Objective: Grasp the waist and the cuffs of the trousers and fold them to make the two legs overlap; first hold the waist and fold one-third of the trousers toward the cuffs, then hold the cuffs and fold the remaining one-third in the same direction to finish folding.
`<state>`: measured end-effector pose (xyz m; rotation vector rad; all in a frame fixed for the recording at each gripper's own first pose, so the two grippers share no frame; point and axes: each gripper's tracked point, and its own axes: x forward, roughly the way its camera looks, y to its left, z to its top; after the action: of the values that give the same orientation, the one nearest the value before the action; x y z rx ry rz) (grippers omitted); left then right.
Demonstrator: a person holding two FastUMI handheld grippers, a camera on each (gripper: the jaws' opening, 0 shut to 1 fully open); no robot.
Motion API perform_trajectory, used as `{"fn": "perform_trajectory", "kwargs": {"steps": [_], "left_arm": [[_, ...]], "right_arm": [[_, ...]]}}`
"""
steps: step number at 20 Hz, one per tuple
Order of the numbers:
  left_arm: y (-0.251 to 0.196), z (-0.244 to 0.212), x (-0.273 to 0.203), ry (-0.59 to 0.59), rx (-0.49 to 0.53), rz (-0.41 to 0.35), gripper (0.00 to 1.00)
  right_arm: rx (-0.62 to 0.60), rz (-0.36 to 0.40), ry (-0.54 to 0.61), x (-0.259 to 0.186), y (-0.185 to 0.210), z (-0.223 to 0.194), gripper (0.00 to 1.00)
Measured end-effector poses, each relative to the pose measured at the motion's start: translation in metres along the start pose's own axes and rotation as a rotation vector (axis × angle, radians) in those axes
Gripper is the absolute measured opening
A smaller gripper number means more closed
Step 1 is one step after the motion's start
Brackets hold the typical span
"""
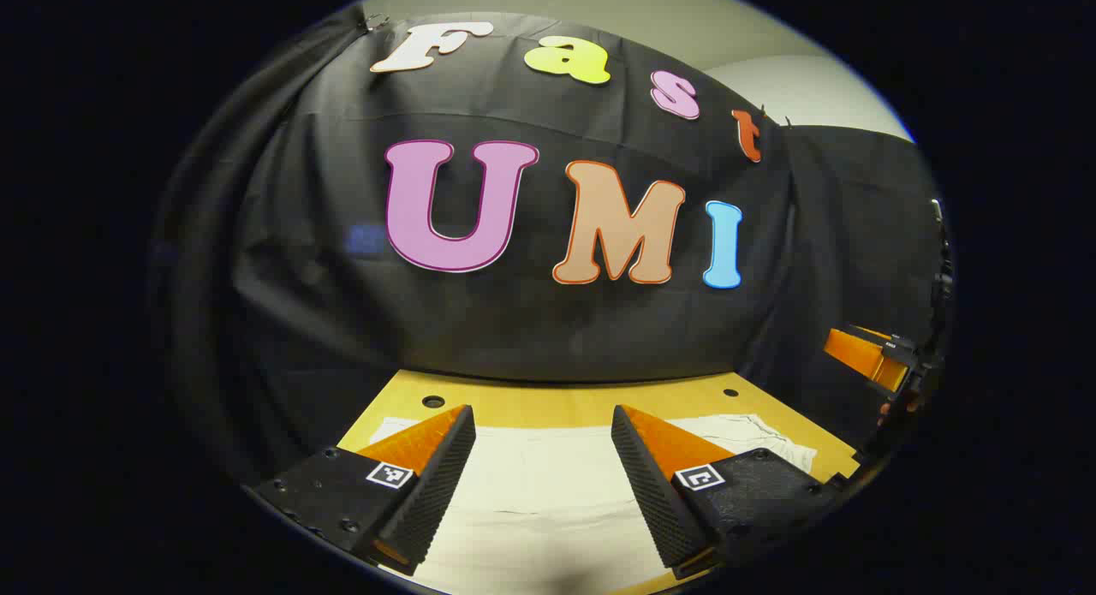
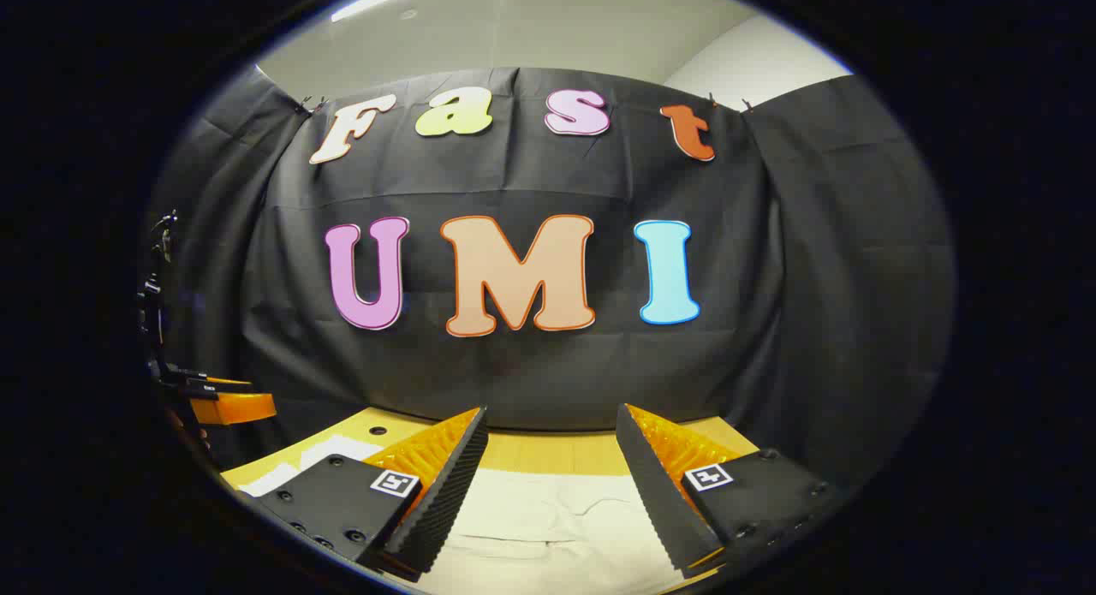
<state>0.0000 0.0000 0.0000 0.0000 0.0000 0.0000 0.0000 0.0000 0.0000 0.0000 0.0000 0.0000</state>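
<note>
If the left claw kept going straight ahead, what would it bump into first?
Probably the black cloth wall behind the table. The open left claw points forward above the trousers; depth is unclear.

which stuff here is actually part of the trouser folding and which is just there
Part of the job:
trousers, spread flat
left gripper, open above them
right gripper, open above them

Just there:
wooden table
black cloth wall

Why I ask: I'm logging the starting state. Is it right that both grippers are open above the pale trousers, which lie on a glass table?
Not quite: the table is yellowish wood, not glass, as the left gripper view shows. The rest holds: the left gripper and right gripper are both open above the pale trousers.
</note>
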Motion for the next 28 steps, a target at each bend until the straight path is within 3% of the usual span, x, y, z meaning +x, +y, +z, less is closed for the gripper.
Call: {"fn": "perform_trajectory", "kwargs": {"steps": [9, 16, 22, 28], "left_arm": [[0.001, -0.024, -0.014, 0.06, -0.008, 0.001, 0.95], [-0.001, -0.044, -0.022, 0.093, 0.002, 0.006, 0.95], [-0.01, -0.067, -0.024, 0.189, 0.04, -0.12, 0.95], [-0.002, -0.119, -0.035, 0.364, 0.129, -0.266, 0.95]], "right_arm": [[-0.075, 0.076, 0.058, -0.013, 0.001, -0.02, 0.96], [-0.064, 0.131, 0.095, -0.024, 0.012, -0.033, 0.94], [-0.072, 0.126, 0.135, -0.034, 0.006, -0.045, 0.94], [-0.087, 0.071, 0.161, -0.045, -0.008, -0.05, 0.97]]}}
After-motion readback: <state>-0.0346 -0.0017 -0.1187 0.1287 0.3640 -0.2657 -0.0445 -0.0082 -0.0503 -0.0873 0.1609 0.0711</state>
